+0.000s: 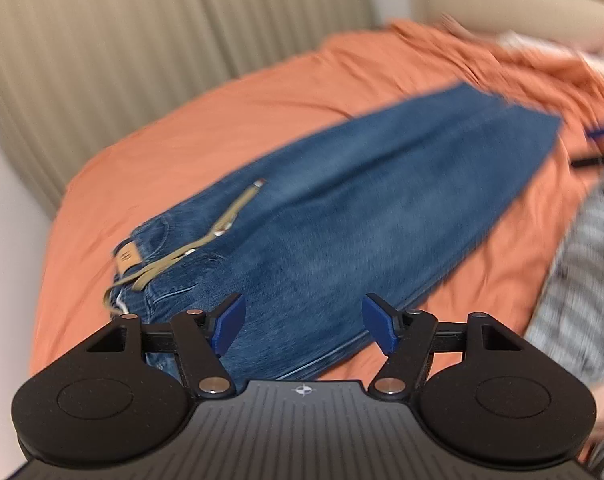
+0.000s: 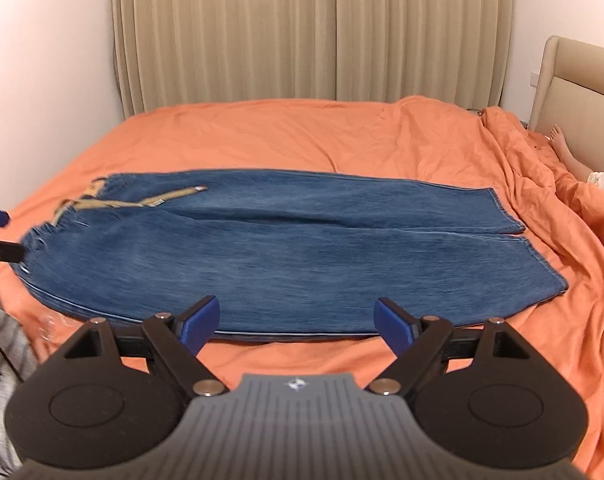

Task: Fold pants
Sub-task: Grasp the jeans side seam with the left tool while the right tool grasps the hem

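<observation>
Ahead of our left tongs point(image 1: 304, 326), through the left wrist camera, blue pants point(image 1: 342, 216) lie flat on the orange bedsheet point(image 1: 221, 112), waistband to their left. Jaws apart, nothing between them, tilted downward over the near seam.

Beyond our right tongs point(image 2: 297, 326), also apart and empty, the pants stretch sideways, hems right. Folding seems not begun; next we must grip an edge.

Ahead of your blue-padded tools you see blue denim pants point(image 2: 285, 248) with a tan drawstring point(image 2: 157, 200) on an orange sheet point(image 2: 285, 136), beige pleated curtains point(image 2: 302, 28) beyond.
</observation>
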Motion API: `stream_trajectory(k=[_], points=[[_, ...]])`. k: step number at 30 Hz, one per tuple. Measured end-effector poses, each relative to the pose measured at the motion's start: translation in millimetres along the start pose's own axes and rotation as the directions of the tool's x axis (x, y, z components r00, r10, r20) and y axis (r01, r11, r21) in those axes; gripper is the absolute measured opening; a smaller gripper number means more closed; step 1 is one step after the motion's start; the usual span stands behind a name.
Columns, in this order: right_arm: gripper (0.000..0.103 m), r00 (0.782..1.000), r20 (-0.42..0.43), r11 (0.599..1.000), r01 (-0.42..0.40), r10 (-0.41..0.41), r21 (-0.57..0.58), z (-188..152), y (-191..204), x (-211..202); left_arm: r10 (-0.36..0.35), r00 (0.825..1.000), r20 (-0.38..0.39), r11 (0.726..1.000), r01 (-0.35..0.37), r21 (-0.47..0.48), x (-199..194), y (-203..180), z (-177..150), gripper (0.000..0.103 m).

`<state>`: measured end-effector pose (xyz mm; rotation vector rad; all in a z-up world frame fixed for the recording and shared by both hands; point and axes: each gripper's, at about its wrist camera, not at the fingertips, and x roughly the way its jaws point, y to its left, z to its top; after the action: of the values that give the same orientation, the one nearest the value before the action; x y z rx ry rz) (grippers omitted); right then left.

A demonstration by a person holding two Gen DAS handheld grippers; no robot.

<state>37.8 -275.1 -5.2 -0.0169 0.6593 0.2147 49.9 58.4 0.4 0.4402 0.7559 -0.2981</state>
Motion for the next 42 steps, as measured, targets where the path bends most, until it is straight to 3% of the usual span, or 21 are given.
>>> stream_trajectory(k=[3, 6, 8, 11, 14, 17, 20, 22, 24, 28, 32, 34, 37, 39, 42], points=[[0.075, 0.999, -0.037, 1.000, 0.028, -0.028, 0.005, 8.5, -19.9, 10.5, 0.011, 0.997, -0.081, 0.986, 0.003, 0.165, 18.4, 8.9, -4.0, 0.075], [0.058, 0.994, -0.082, 0.997, 0.072, -0.073, -0.014, 18.9, -42.4, 23.8, 0.056, 0.983, -0.174, 0.942, 0.006, 0.335, 42.5, 12.7, -11.2, 0.072], [0.043, 0.989, -0.115, 0.996, 0.091, -0.091, -0.009, 26.0, -60.8, 32.1, 0.007, 0.963, -0.270, 0.927, 0.095, 0.363, 59.7, 15.0, -16.6, 0.072], [0.033, 0.985, -0.152, 0.995, 0.091, -0.085, 0.035, 35.8, -90.4, 41.9, -0.016, 0.932, -0.362, 0.898, 0.172, 0.405, 85.6, 7.7, -26.7, 0.072], [0.032, 0.979, -0.178, 0.991, 0.114, -0.101, 0.069, 45.0, -119.7, 47.9, -0.029, 0.900, -0.434, 0.887, 0.223, 0.405, 109.3, 0.3, -38.2, 0.072], [0.032, 0.969, -0.206, 0.987, 0.150, -0.138, 0.048, 50.5, -147.5, 52.7, -0.024, 0.888, -0.459, 0.877, 0.239, 0.417, 123.6, -9.2, -45.9, 0.069], [0.032, 0.956, -0.234, 0.984, 0.174, -0.175, -0.022, 53.4, -177.1, 57.1, 0.046, 0.894, -0.445, 0.873, 0.181, 0.453, 130.7, -20.7, -52.2, 0.054], [0.032, 0.947, -0.256, 0.980, 0.175, -0.193, -0.093, 53.3, -198.9, 61.4, 0.075, 0.904, -0.422, 0.867, 0.150, 0.475, 127.7, -25.0, -54.3, 0.032], [0.032, 0.939, -0.266, 0.968, 0.175, -0.219, -0.181, 50.0, -218.4, 66.9, 0.100, 0.915, -0.392, 0.870, 0.111, 0.480, 122.2, -25.7, -52.9, 0.019], [0.031, 0.918, -0.306, 0.946, 0.167, -0.252, -0.277, 33.4, -256.8, 84.5, 0.105, 0.945, -0.311, 0.917, 0.029, 0.399, 105.1, -8.8, -43.8, 0.016], [0.031, 0.891, -0.332, 0.903, 0.166, -0.309, -0.396, 1.9, -274.3, 111.0, 0.093, 0.971, -0.222, 0.975, -0.043, 0.218, 79.8, 20.8, -21.5, 0.016], [0.029, 0.889, -0.347, 0.898, 0.138, -0.298, -0.418, -13.0, -279.3, 125.5, 0.099, 0.975, -0.197, 0.987, -0.072, 0.141, 71.4, 31.7, -10.2, 0.015], [0.015, 0.893, -0.339, 0.891, 0.130, -0.295, -0.434, -25.0, -283.4, 145.8, 0.102, 0.974, -0.200, 0.994, -0.091, 0.064, 65.7, 42.9, 2.3, 0.015], [0.016, 0.900, -0.267, 0.843, 0.171, -0.344, -0.510, -29.8, -281.9, 155.3, 0.098, 0.972, -0.214, 0.995, -0.093, 0.032, 66.1, 52.6, 4.7, 0.015], [0.021, 0.907, -0.202, 0.752, 0.164, -0.369, -0.639, -38.5, -276.4, 163.5, 0.107, 0.968, -0.226, 0.994, -0.107, 0.012, 71.8, 52.0, 11.7, 0.015]])
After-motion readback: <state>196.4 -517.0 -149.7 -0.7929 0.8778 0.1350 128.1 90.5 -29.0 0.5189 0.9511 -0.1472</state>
